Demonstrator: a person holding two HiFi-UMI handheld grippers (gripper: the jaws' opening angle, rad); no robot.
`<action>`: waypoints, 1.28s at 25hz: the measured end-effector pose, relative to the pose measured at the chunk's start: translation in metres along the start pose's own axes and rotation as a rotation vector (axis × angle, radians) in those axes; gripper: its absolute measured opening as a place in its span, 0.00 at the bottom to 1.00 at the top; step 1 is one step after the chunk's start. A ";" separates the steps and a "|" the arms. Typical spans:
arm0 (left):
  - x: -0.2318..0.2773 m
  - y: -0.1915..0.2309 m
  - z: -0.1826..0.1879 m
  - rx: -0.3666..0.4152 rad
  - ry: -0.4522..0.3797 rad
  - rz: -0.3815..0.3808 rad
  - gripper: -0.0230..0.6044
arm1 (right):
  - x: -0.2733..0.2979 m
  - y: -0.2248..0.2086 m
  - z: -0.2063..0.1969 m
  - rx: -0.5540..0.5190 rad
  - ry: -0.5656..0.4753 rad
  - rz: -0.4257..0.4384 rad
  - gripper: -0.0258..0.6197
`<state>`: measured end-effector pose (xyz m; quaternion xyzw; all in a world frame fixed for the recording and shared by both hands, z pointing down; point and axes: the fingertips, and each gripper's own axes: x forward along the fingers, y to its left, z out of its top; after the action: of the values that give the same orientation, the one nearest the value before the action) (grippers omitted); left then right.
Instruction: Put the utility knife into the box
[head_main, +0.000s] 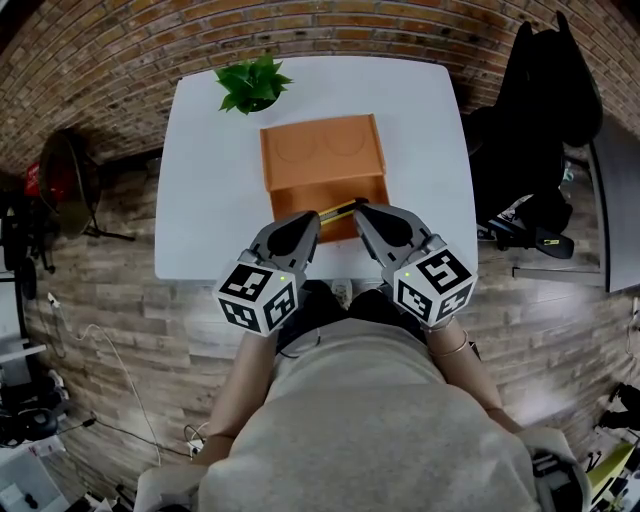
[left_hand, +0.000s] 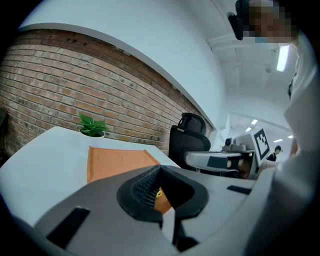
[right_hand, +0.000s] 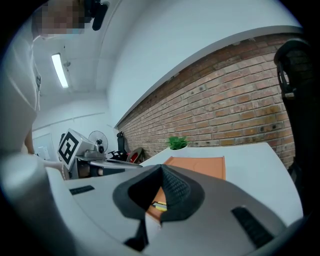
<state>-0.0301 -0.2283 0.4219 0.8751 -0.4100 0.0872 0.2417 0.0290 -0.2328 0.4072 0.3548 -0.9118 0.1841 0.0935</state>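
An orange box (head_main: 322, 150) lies open on the white table (head_main: 200, 200), its lid folded back toward the far side. The yellow and black utility knife (head_main: 340, 211) lies slanted in the box's near half, partly hidden by the grippers. My left gripper (head_main: 310, 220) hovers just left of the knife with its jaws shut and empty. On the other side, my right gripper (head_main: 361, 210) is shut too, its tip close above the knife's right end. In the right gripper view a slice of the knife (right_hand: 159, 205) shows below the closed jaws.
A potted green plant (head_main: 252, 85) stands at the table's far edge, behind the box. A black office chair (head_main: 540, 130) is off the table's right side, and a fan (head_main: 65, 180) stands on the floor at the left. A brick wall runs behind the table.
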 end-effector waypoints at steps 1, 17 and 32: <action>0.000 0.001 -0.001 -0.003 0.000 0.000 0.05 | 0.000 0.000 0.000 0.001 0.001 0.001 0.04; 0.003 0.000 -0.007 -0.014 0.011 -0.013 0.05 | -0.002 -0.003 -0.004 0.017 -0.004 -0.010 0.04; 0.005 -0.002 -0.013 0.018 0.060 -0.002 0.05 | -0.006 -0.001 -0.009 0.024 0.008 0.008 0.04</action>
<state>-0.0252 -0.2239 0.4345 0.8748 -0.4008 0.1168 0.2459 0.0345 -0.2263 0.4134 0.3513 -0.9107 0.1968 0.0923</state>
